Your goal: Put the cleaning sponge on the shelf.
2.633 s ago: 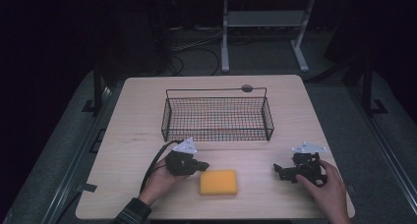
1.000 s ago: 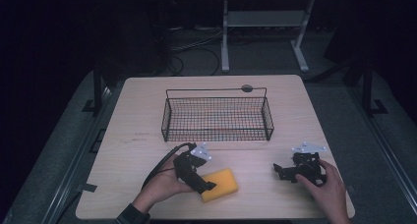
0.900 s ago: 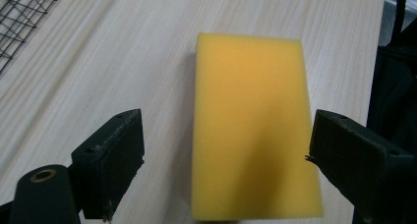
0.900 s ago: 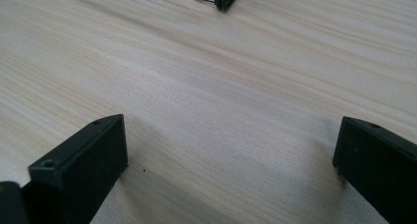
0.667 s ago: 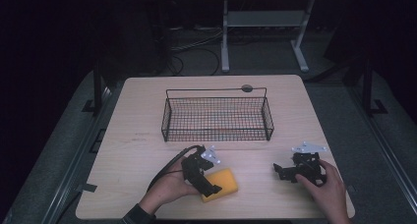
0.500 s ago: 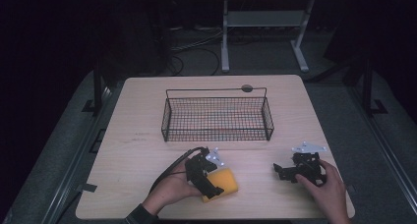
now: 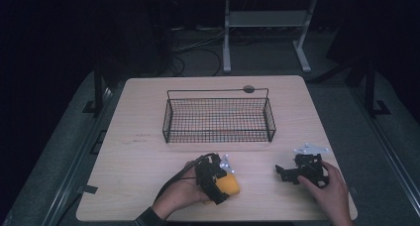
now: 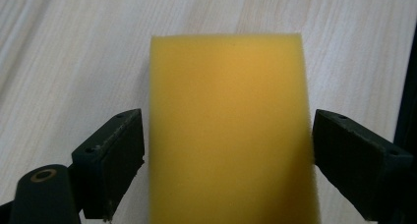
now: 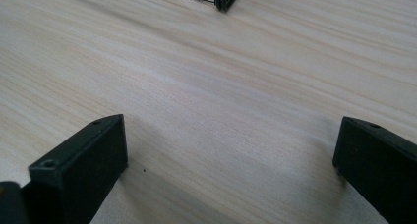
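**Now: left gripper straddles the sponge near the front edge**

Yellow sponge (image 8: 228, 130): plain rectangular foam block, smooth, lying flat on the wooden table (image 7: 143, 117) near the front edge, slightly left of centre. Left gripper (image 7: 221, 185) sits over it, jaws spread on either side of the block, close to its sides but not squeezing. Right gripper (image 7: 292, 175) rests by the front right corner, jaws wide apart over bare wood. Black wire basket (image 7: 218, 136) stands mid-table toward the back, nothing visible inside.
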Demonstrator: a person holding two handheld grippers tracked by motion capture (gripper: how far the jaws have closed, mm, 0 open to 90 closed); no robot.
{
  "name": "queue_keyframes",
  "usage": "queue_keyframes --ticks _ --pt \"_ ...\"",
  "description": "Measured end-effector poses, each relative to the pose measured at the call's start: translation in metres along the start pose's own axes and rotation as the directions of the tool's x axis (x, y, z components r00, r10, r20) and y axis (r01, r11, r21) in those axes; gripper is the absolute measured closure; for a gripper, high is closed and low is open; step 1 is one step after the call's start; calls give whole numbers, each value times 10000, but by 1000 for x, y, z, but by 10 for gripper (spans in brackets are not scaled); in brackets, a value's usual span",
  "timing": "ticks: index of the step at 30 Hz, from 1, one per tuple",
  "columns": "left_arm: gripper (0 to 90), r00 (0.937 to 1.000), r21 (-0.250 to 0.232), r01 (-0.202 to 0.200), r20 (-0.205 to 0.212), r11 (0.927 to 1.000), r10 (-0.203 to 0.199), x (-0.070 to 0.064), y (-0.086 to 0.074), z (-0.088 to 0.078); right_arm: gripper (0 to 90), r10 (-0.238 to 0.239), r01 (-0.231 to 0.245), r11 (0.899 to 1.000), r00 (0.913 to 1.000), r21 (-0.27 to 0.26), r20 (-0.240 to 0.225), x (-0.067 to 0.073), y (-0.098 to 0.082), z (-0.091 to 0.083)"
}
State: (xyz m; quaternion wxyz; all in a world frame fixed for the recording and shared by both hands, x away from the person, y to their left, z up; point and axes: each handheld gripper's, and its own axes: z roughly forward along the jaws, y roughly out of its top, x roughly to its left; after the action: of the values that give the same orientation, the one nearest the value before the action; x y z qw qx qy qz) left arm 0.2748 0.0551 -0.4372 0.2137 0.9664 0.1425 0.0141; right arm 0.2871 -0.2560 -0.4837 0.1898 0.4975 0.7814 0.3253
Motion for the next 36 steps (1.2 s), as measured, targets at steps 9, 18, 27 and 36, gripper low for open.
queue_keyframes --ticks 9,18,27,36 --pt "138 9998 252 -55 -183 9997 59 -1 1 6 0 1 -1 10000 10000 2 2 0 0 0" --pt "161 9997 496 -55 -245 9988 68 -1 -1 11 0 0 0 10000 10000 1 0 0 0 0" --pt "222 9997 422 50 -227 9991 -41 1 -3 9 0 1 -1 10000 10000 0 0 0 0 0" --pt "224 9996 238 249 -131 9994 -246 4 -4 4 0 1 -1 10000 10000 1 0 0 0 0"
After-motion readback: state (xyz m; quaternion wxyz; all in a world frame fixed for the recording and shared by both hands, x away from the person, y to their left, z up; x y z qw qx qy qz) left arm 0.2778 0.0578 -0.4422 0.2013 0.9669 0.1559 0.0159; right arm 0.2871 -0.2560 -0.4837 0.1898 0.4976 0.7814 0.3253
